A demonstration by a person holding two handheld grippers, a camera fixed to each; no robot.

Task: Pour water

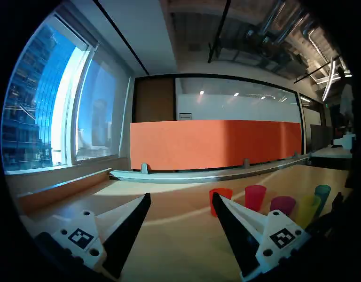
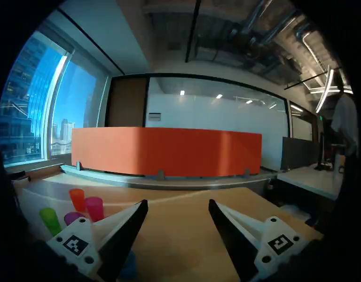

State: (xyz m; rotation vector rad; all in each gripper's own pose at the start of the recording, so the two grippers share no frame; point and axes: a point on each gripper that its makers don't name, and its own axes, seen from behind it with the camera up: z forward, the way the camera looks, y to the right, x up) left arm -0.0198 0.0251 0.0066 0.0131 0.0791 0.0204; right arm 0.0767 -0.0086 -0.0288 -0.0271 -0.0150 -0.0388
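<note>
Our left claw [image 1: 180, 194] stands wide and empty above the surface [image 1: 180, 249], 5 coloured cups [image 1: 255, 196] just beyond at the far right; our right claw [image 2: 178, 201] gapes empty too. We judge the cups light, stiff, slick plastic, best pinched mid-wall, gently, lest 1 tip.

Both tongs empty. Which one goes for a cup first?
Left, likely: orange cup sits almost in line with the open left tongs. Right tongs, also open, see the cups off to the side.
</note>
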